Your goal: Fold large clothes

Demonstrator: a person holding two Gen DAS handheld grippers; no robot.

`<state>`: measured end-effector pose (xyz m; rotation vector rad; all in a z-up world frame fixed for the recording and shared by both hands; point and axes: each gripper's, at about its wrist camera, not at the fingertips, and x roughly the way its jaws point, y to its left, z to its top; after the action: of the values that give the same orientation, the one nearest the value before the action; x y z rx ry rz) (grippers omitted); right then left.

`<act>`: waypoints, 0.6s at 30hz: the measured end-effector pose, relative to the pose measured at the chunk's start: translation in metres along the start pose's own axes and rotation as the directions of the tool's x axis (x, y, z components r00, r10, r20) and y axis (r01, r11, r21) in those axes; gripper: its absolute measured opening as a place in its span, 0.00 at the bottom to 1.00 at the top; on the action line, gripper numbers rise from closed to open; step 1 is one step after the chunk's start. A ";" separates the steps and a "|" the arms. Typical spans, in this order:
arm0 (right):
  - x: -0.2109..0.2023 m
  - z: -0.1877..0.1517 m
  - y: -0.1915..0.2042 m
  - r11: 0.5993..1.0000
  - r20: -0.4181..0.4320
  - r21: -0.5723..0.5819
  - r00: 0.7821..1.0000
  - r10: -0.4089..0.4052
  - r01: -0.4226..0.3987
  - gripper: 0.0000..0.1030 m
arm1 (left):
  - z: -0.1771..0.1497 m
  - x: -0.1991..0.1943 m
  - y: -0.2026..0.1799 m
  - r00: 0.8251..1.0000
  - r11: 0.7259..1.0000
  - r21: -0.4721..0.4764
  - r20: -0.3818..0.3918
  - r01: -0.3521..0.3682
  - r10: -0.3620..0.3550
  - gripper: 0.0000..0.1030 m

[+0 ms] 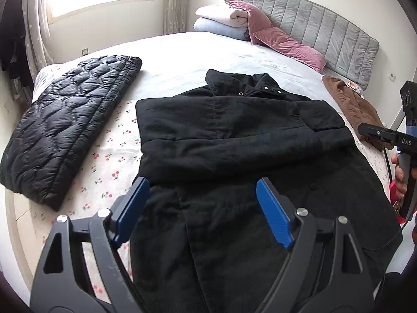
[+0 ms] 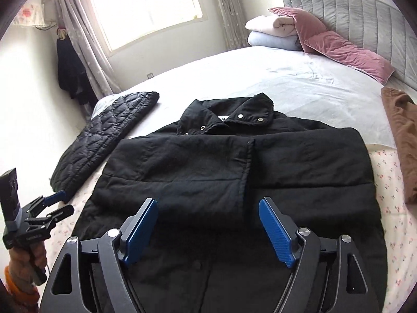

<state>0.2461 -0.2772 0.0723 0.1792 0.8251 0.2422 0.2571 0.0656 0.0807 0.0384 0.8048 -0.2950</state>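
Both my left gripper (image 1: 202, 212) and right gripper (image 2: 208, 230) gape empty above the black coat (image 1: 234, 140), flat on the bed (image 1: 182, 52) with sleeves folded in; next, probably grip the hem and fold toward the collar.

A bright window (image 2: 146, 7) with curtains (image 2: 78, 41) sits upper left; a grey headboard (image 1: 323, 28) backs the bed (image 1: 208, 49) upper right.
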 end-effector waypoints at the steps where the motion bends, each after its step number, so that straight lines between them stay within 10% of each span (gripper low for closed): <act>1: -0.015 -0.007 -0.004 1.000 -0.001 -0.001 1.000 -0.003 0.003 0.80 | -0.004 -0.012 -0.001 1.000 1.000 -0.004 -0.004 -0.009 0.009 0.84; 18: -0.160 -0.144 -0.063 0.985 -0.065 0.020 0.983 -0.170 0.172 0.84 | -0.120 -0.103 -0.007 0.970 1.000 -0.016 -0.243 -0.007 0.002 0.94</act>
<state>0.0436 -0.3738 0.0733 0.1245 0.9014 0.0758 0.1032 0.1017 0.0713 0.0612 1.0503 -0.2824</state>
